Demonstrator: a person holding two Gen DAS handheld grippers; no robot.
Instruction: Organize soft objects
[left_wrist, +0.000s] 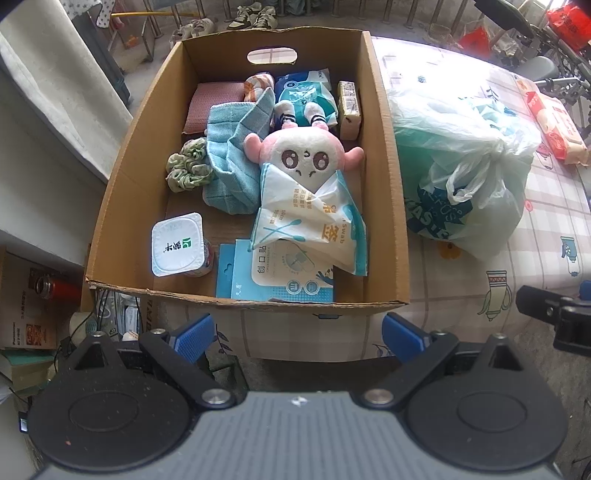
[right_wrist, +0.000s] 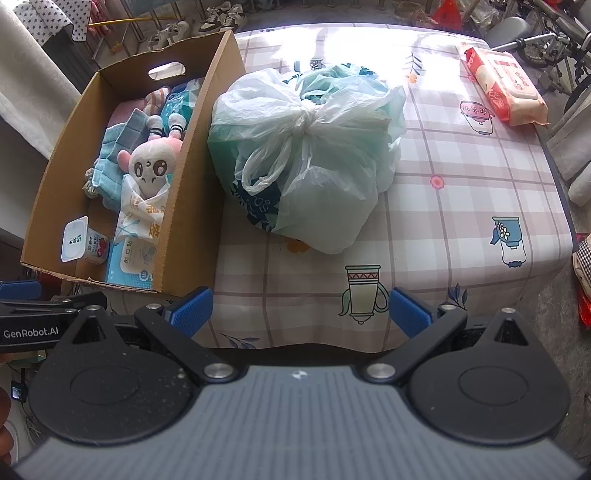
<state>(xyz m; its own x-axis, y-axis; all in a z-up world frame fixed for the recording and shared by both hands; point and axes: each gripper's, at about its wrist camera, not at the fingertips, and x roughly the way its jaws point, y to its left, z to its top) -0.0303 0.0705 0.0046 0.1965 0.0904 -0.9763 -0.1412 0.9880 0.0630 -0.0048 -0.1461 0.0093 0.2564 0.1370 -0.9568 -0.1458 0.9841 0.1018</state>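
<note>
The left gripper (left_wrist: 297, 338) hangs wide open and empty just short of the near wall of the cardboard box (left_wrist: 386, 155). Inside, ahead to its left, stands a yogurt cup (left_wrist: 178, 244); farther in lie a green scrunchie (left_wrist: 188, 166), a blue towel (left_wrist: 232, 162) and a pink plush doll (left_wrist: 304, 153) under a cotton swab packet (left_wrist: 308, 225). The right gripper (right_wrist: 300, 308), jaws equally spread and holding nothing, faces a knotted plastic bag (right_wrist: 306, 147) straight ahead on the checked tablecloth (right_wrist: 461, 192), just right of the box. A tissue pack (right_wrist: 504, 85) lies far off to its right.
</note>
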